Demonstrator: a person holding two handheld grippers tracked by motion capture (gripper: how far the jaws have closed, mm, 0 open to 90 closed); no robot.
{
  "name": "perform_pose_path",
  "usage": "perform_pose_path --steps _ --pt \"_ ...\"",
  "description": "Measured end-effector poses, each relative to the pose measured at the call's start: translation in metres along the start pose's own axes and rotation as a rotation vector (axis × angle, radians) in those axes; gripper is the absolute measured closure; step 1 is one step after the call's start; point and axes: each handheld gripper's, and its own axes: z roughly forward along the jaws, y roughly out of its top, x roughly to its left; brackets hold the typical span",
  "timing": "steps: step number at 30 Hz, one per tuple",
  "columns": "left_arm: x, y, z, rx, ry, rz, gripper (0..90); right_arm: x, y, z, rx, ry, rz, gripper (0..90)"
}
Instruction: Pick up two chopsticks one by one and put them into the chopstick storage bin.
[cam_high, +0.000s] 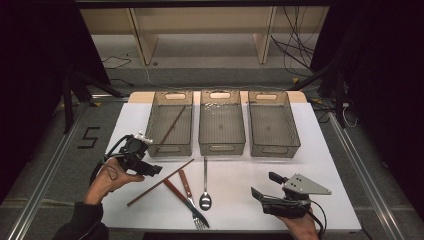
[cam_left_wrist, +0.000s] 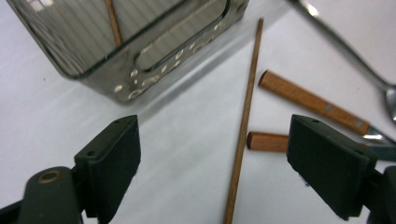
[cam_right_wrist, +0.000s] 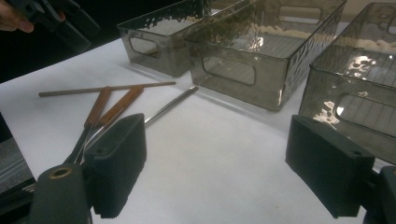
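Left gripper (cam_left_wrist: 215, 163) wide open, nothing held, jaws straddling chopstick (cam_left_wrist: 243, 126) on the white table (cam_left_wrist: 187, 154), pads clear of it on both sides. In high view, left gripper (cam_high: 150, 169) at mid-left of frame, chopstick (cam_high: 160, 183) running diagonally from lower left up toward centre, just below left bin (cam_high: 186, 125). Second chopstick (cam_high: 172, 125) already lying in that bin. Right of the stick: knife (cam_high: 176, 192), fork (cam_high: 189, 192), spoon (cam_high: 205, 187), close together near bottom centre.

Right gripper (cam_right_wrist: 215, 168) also wide open, empty, at lower right of high view (cam_high: 262, 186), well apart from the cutlery.

Handling, by judgement: thin wooden stick, light, stiff, likely to roll or pivot if pinched near an end. Best grip approx mid-length, jaws square across it, closing low to the table. Flat on surface, so little to bite on; slip poss. Mid bin (cam_high: 222, 122) and right bin (cam_high: 272, 125) look empty.
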Motion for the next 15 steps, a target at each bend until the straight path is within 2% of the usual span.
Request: perform_pose_path --steps 8,15 --pt "-0.0039 -0.0043 0.0052 0.080 -0.010 0.028 20.0 0.0011 -0.0002 0.0005 0.005 0.003 -0.006 21.0" --pt "-0.0062 -0.0097 0.0098 0.121 -0.021 0.042 24.3 0.0006 -0.0003 0.0004 0.006 0.002 -0.004 21.1"
